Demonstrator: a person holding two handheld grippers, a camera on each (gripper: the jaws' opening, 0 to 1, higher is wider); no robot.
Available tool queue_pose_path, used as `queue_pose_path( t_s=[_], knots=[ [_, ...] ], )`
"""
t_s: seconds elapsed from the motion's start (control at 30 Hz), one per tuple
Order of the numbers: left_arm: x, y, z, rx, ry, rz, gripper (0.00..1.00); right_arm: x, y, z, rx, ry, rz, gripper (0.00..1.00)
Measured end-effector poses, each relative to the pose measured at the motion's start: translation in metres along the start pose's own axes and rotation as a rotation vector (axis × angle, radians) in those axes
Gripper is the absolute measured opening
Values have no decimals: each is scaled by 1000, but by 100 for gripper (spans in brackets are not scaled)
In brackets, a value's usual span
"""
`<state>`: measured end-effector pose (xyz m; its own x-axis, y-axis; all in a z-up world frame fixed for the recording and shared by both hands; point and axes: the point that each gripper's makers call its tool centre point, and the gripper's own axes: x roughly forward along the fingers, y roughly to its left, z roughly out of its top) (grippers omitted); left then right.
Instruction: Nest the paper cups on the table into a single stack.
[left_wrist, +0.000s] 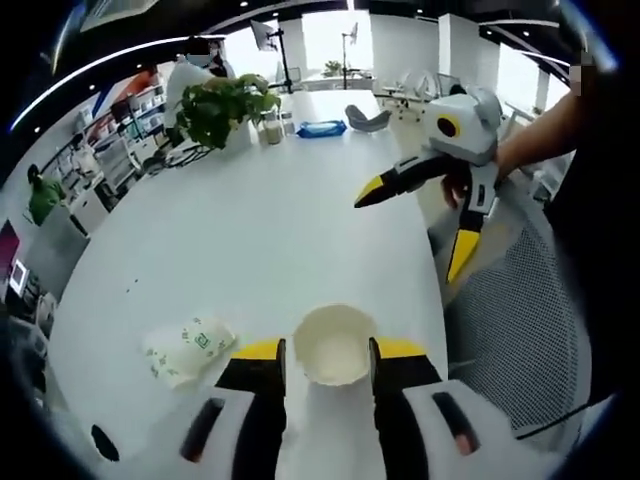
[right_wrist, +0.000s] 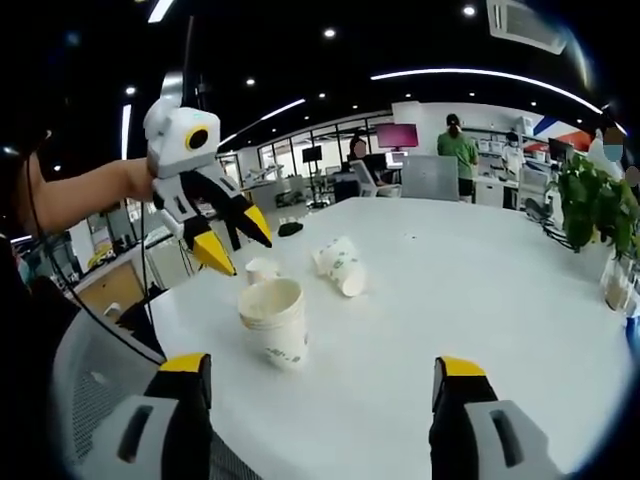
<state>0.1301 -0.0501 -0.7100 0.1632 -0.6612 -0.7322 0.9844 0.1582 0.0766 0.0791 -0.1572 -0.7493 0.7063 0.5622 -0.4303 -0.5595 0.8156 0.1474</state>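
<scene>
While jaws gape, cup stack (right_wrist: 273, 320) near table (right_wrist: 480, 300) edge.

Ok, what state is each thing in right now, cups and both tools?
Stack of cups: upright on the table, mouth up, standing free between the left tool's jaws.
Lying cup: on its side, not yet stacked.
Small cup: upright behind the stack, apart.
Left tool: open, jaws either side of the stack.
Right tool: open, holding nothing.

white table (right_wrist: 480, 300), upright cup stack (right_wrist: 274, 320), tipped cup (right_wrist: 340, 265)
</scene>
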Motion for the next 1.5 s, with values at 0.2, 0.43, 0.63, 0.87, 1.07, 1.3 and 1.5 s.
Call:
queue_pose_path(
  t_s=[0.2,0.43,0.63,0.87,1.07,1.3,1.5],
  knots=[
    [-8,24,-17,-38,-1,62,40,1,3,2,-5,-10,12,94],
    [-11,48,-41,-50,16,117,50,1,5,4,-21,-18,19,97],
    [-6,63,-64,-77,30,145,52,1,5,4,-22,-24,19,97],
    [2,81,-93,-138,67,183,51,1,6,3,-26,-11,19,96],
    [9,84,-103,-180,77,179,48,2,6,1,-27,-4,20,96],
    [12,88,-110,-202,93,176,45,2,8,0,-28,5,20,95],
    [17,90,-114,-198,108,170,40,2,6,-2,-30,13,18,94]
  ],
)
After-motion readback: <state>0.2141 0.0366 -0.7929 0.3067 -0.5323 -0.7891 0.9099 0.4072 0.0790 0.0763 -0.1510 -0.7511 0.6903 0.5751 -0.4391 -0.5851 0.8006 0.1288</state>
